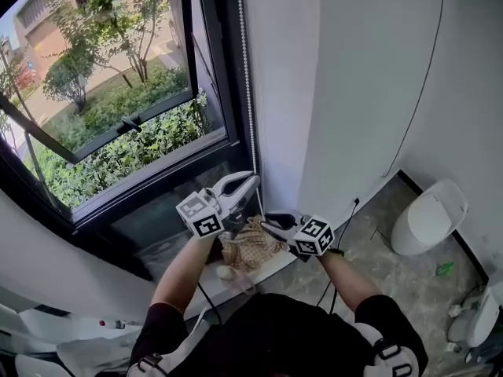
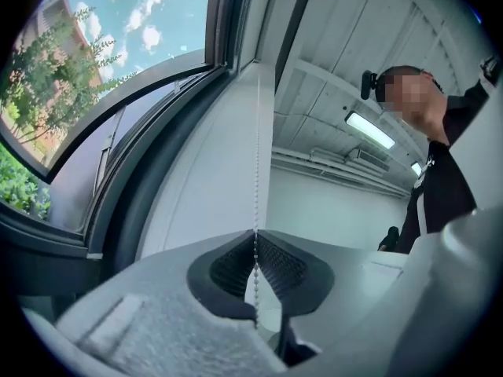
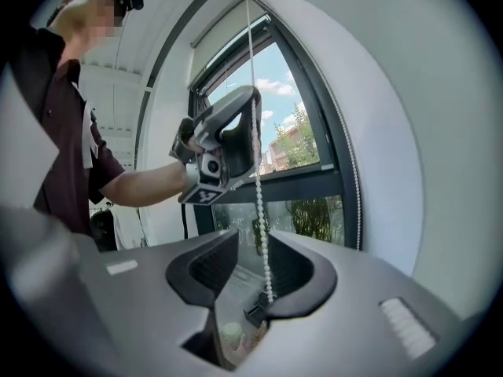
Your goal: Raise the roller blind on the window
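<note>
The bead chain [image 3: 259, 203] hung vertical at frame centre: left claw [image 2: 255, 232] clamped it above; right claw [image 3: 253, 242], open, straddled it just below.

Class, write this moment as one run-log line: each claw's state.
left claw: shut on bead chain | right claw: open, same chain loose between jaws

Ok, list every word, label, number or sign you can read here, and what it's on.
None: no readable text in any view. The left marker cube and the right marker cube bear only black-and-white square patterns, no letters or digits.
</note>
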Action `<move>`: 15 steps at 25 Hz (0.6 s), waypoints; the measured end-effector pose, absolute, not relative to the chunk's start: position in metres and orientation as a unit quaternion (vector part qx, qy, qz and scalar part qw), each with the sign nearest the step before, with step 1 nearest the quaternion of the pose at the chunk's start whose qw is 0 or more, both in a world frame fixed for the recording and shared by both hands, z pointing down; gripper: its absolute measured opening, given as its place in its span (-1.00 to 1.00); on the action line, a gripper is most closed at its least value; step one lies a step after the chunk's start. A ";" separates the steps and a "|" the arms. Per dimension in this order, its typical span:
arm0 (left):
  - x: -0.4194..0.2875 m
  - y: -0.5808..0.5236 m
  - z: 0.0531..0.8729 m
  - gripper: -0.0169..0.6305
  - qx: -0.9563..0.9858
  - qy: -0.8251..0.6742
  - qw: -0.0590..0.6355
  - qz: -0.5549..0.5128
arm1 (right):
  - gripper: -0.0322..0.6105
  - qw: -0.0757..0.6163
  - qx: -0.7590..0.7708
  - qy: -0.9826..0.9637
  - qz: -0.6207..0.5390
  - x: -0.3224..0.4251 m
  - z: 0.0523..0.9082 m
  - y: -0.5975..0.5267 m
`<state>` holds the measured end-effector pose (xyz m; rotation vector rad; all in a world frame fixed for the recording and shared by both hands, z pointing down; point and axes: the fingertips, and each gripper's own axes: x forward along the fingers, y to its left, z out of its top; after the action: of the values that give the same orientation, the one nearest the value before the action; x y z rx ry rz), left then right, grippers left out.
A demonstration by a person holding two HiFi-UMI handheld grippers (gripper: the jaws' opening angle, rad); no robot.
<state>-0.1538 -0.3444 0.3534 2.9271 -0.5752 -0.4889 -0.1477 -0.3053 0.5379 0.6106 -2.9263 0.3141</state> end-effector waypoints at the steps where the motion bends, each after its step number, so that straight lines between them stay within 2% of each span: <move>1: -0.156 -0.345 0.352 -0.91 0.966 -0.194 0.056 -0.160 | -0.52 0.055 0.203 -0.972 0.100 -0.143 0.526 -0.307; 8: -0.168 -0.346 0.351 -0.91 0.962 -0.207 0.059 -0.170 | -0.52 -0.061 0.219 -0.974 0.001 -0.117 0.395 -0.311; 15: -0.159 -0.344 0.353 -0.91 0.963 -0.213 0.043 -0.158 | -0.58 -0.142 0.225 -0.963 -0.050 -0.144 0.274 -0.328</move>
<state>-0.1588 -0.3435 0.3529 2.9459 -0.6506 -0.4836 -0.1442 -0.3281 0.2739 0.7780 -3.3318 -0.1739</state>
